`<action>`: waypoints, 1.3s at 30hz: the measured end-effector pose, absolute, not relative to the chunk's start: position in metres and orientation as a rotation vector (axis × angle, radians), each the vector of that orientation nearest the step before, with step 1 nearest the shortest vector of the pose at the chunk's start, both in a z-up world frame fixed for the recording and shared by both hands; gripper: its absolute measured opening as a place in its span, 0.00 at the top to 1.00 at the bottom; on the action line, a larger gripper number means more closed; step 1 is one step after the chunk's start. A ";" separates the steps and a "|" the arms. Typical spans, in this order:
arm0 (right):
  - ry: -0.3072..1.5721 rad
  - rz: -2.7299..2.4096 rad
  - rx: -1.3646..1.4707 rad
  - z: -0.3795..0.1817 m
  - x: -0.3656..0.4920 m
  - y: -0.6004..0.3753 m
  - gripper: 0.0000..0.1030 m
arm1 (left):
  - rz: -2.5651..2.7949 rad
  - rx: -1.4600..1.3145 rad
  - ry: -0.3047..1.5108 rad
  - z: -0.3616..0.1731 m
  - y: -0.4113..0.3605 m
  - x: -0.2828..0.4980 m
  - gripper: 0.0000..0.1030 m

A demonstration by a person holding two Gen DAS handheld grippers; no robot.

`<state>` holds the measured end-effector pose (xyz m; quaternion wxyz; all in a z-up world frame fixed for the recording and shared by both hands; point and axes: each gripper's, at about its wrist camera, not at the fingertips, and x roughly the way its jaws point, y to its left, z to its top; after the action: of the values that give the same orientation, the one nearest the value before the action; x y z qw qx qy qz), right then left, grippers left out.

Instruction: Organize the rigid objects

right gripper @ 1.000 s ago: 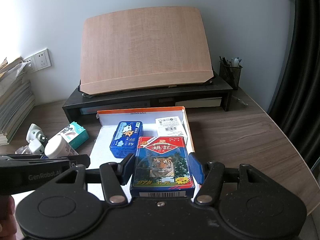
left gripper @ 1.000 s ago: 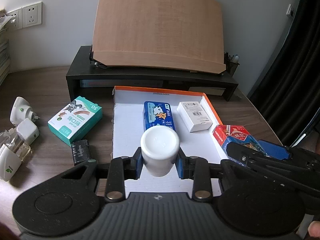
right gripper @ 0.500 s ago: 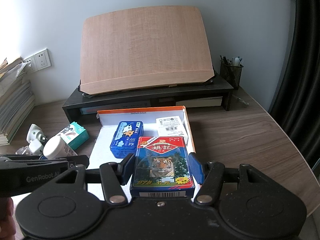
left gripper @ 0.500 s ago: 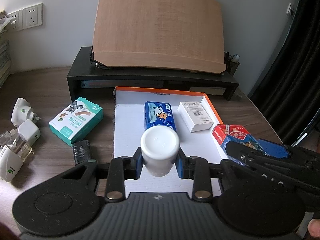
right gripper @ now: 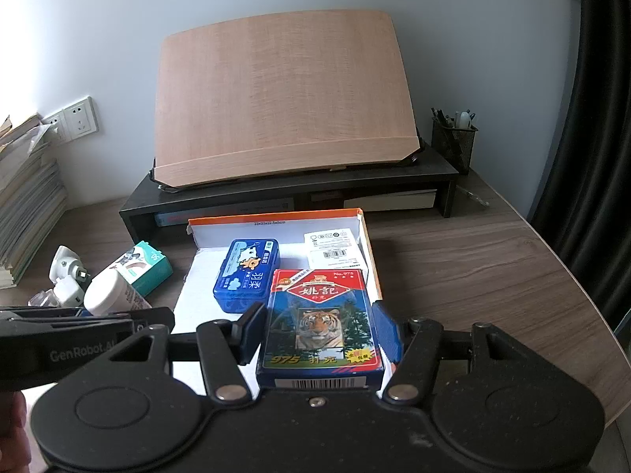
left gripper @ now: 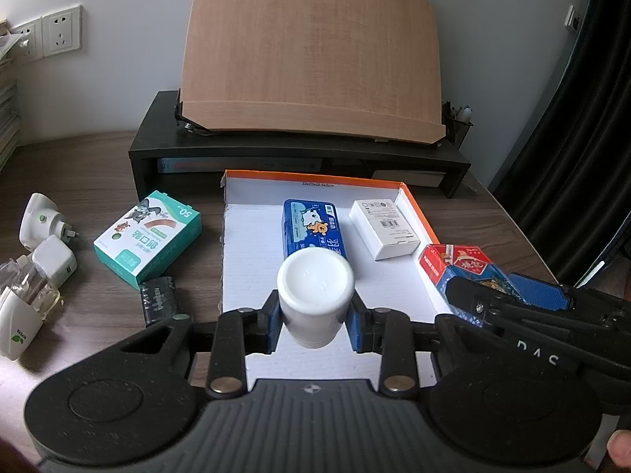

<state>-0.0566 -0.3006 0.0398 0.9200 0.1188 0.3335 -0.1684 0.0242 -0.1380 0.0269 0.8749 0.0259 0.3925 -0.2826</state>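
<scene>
Left wrist view shows a shallow white tray with an orange rim (left gripper: 414,201) lying on the desk (left gripper: 90,165) in front of a black monitor riser (left gripper: 299,155), and it seems to be the collecting place: a blue tin (left gripper: 313,228) and a small white box (left gripper: 384,228) already lie flat inside it, side by side toward the back. Over the tray's near part, the left hand-held gripper (left gripper: 315,315) is clamped on a white plastic bottle (left gripper: 315,295), its blue pads pressing both sides, lid facing the camera. From the right wrist view, the right hand-held gripper (right gripper: 319,331) grasps a tiger-printed card box (right gripper: 321,323) at roughly half its spread, held over the tray's right edge. Both items look poised for setting down in the free white space. Left of the tray, a teal bandage box (left gripper: 148,238), a small black pack (left gripper: 159,303) and several white plug adapters (left gripper: 47,244) wait on the desk, not yet sorted.
</scene>
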 end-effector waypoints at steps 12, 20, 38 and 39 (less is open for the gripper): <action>0.686 -0.345 0.245 0.039 -0.055 -0.302 0.31 | -0.591 0.055 0.821 0.026 -0.139 0.025 0.68; 0.687 -0.346 0.246 0.040 -0.054 -0.302 0.31 | -0.592 0.056 0.823 0.025 -0.139 0.028 0.68; 0.690 -0.352 0.253 0.037 -0.050 -0.306 0.31 | -0.597 0.059 0.825 0.023 -0.139 0.031 0.68; 0.691 -0.353 0.254 0.037 -0.049 -0.306 0.31 | -0.597 0.058 0.825 0.023 -0.139 0.031 0.68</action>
<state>-0.0492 -0.3064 0.0366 0.9179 0.1235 0.3358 -0.1715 0.0310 -0.1392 0.0230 0.8727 0.0280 0.3948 -0.2860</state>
